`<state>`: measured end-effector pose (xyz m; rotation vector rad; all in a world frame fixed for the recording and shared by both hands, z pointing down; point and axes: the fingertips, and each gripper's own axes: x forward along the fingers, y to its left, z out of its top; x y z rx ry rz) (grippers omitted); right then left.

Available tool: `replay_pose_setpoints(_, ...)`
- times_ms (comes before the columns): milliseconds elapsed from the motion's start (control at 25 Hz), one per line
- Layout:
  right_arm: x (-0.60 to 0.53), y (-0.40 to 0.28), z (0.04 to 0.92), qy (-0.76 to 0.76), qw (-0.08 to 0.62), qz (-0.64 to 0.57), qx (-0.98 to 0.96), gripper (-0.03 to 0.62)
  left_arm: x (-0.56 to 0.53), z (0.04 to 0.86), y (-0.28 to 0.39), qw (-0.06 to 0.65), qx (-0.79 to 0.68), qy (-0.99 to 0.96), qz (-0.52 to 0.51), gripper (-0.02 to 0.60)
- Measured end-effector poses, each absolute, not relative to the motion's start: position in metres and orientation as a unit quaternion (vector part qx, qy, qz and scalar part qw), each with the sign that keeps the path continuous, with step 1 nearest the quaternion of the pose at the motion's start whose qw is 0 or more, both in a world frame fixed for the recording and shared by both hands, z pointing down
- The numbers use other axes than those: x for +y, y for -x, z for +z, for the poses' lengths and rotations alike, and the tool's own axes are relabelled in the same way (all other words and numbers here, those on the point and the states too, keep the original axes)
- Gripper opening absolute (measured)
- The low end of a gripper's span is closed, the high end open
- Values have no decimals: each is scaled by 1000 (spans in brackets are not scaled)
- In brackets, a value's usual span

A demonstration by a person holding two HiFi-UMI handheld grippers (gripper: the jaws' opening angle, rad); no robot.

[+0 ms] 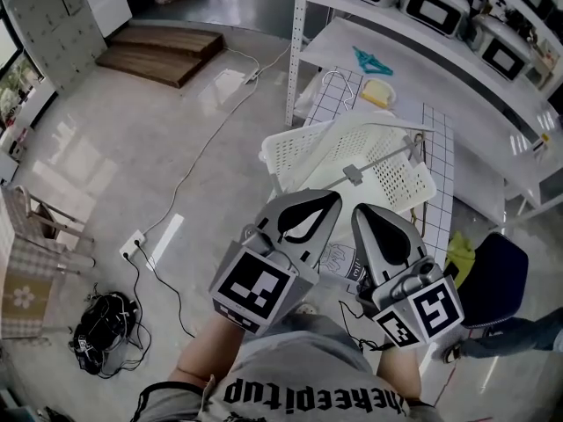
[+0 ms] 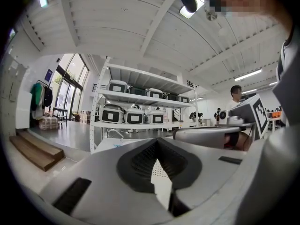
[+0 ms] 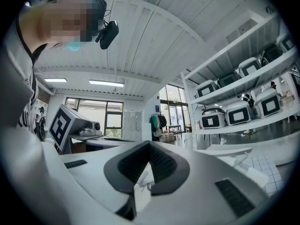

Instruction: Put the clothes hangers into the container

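A white perforated container (image 1: 310, 150) lies tilted on the grid-patterned table (image 1: 438, 148) ahead of me. A pale hanger with a grey clip (image 1: 380, 158) rests across it. On the low shelf behind lie a teal hanger (image 1: 372, 60) and a white wire hanger (image 1: 337, 81). I hold both grippers close to my chest, well short of the container. The left gripper (image 1: 327, 200) (image 2: 157, 142) is shut with nothing between its jaws. Beside it the right gripper (image 1: 363, 212) (image 3: 150, 144) is also shut and holds nothing.
A white rack (image 1: 299, 51) carries several white appliances (image 1: 435, 7) above the table. A yellow object (image 1: 376, 93) lies on the low shelf. On the floor are a wooden step (image 1: 163, 51), a power strip with cable (image 1: 132, 246) and a black bundle (image 1: 104, 332). A dark blue seat (image 1: 494, 280) stands at the right.
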<state>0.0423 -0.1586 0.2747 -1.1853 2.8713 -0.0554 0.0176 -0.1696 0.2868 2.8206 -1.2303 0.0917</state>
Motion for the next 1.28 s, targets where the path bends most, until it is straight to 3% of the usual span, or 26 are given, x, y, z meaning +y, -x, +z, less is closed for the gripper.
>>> replay_pose_setpoints(1280, -157, -59, 273, 382, 21, -10, 924, 2, -161, 279, -38, 30, -390, -920, 23, 11)
